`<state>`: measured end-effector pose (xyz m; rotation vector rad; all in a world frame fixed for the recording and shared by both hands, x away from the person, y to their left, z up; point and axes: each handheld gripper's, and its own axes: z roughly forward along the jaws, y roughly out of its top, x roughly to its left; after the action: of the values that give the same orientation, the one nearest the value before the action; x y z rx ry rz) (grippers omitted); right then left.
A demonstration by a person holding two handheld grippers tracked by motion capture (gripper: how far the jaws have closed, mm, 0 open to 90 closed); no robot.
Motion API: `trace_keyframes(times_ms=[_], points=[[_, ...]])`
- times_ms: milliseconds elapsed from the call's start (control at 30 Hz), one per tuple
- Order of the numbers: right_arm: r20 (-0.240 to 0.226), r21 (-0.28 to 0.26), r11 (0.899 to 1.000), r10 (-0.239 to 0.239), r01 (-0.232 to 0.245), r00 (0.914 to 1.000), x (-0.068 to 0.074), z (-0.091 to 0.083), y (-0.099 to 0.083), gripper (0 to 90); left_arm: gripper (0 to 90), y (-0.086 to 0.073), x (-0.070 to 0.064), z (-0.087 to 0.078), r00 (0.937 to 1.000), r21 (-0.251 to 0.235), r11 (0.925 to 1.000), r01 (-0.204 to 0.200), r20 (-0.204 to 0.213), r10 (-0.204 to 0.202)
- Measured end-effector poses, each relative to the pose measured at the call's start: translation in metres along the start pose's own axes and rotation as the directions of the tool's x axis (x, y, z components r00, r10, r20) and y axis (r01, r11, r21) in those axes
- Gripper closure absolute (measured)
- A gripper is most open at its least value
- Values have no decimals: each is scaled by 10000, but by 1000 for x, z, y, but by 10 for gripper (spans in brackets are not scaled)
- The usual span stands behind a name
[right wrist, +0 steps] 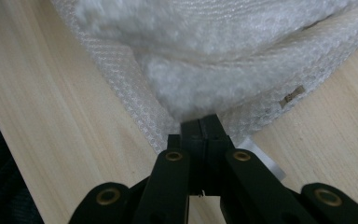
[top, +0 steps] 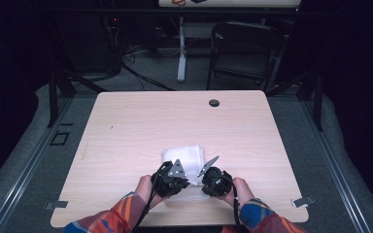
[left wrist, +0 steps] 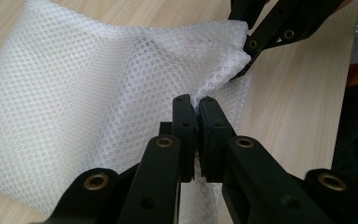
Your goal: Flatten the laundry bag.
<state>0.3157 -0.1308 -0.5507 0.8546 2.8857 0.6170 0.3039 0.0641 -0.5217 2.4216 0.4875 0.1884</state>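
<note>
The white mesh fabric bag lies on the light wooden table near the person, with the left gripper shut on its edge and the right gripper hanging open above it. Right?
Not quite. The right gripper is not open: the right gripper view shows its jaws pressed together on the white mesh fabric bag. The rest holds: the left gripper is shut on the bag's edge, on the light wooden table.

White mesh bag (top: 184, 158), pinched, on table (top: 126, 126)

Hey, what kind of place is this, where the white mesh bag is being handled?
Probably a lab or recording workspace: a bare wooden table on grey carpet, dark curtains around it, a folding chair and loose cables behind.
</note>
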Motion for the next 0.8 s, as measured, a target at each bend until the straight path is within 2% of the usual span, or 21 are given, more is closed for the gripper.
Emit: trace_keyframes(times_ms=[33, 167, 233, 267, 300, 367, 400, 433, 467, 533, 800], points=[[-144, -53, 10000, 8, -9, 9999, -1, 1, 0, 900, 866, 0, 1, -2, 10000, -29, 10000, 10, -44, -10], [-121, -157, 9996, 220, -222, 9997, 0, 1, -1, 900, 866, -1, 1, -4, 9999, -97, 10000, 21, -151, -22], [45, 75, 9999, 100, -101, 9999, -1, -1, 0, 900, 867, -1, 2, -6, 9997, -109, 9999, 18, -240, -20], [45, 75, 9999, 100, -101, 9999, -1, -1, 0, 900, 867, -1, 2, -6, 9997, -158, 9999, 41, -246, -45], [-47, -159, 9996, 253, -253, 9997, -1, 1, -1, 900, 867, -1, 2, -7, 9995, -188, 9998, 52, -301, -57], [-69, -94, 9995, 314, -315, 9995, -1, 1, -2, 900, 867, -2, 3, -10, 9993, -194, 9998, 110, -362, -117], [-32, -42, 9995, 299, -300, 9995, -2, 0, -2, 900, 867, -2, 4, -11, 9992, -190, 9997, 135, -373, -142], [92, 215, 9997, 93, -95, 9999, -3, -2, -1, 900, 867, -2, 5, -12, 9990, -172, 9997, 145, -413, -152], [-45, -98, 9994, 332, -333, 9994, -2, 1, -2, 900, 868, -3, 5, -13, 9989, -163, 9997, 166, -441, -173], [-12, 105, 9997, 238, -238, 9997, -3, -1, -1, 900, 868, -4, 6, -14, 9987, -160, 9996, 220, -460, -227], [78, 106, 9998, 168, -168, 9998, -4, -1, -2, 900, 870, -6, 9, -19, 9970, -172, 9993, 334, -691, -345]])
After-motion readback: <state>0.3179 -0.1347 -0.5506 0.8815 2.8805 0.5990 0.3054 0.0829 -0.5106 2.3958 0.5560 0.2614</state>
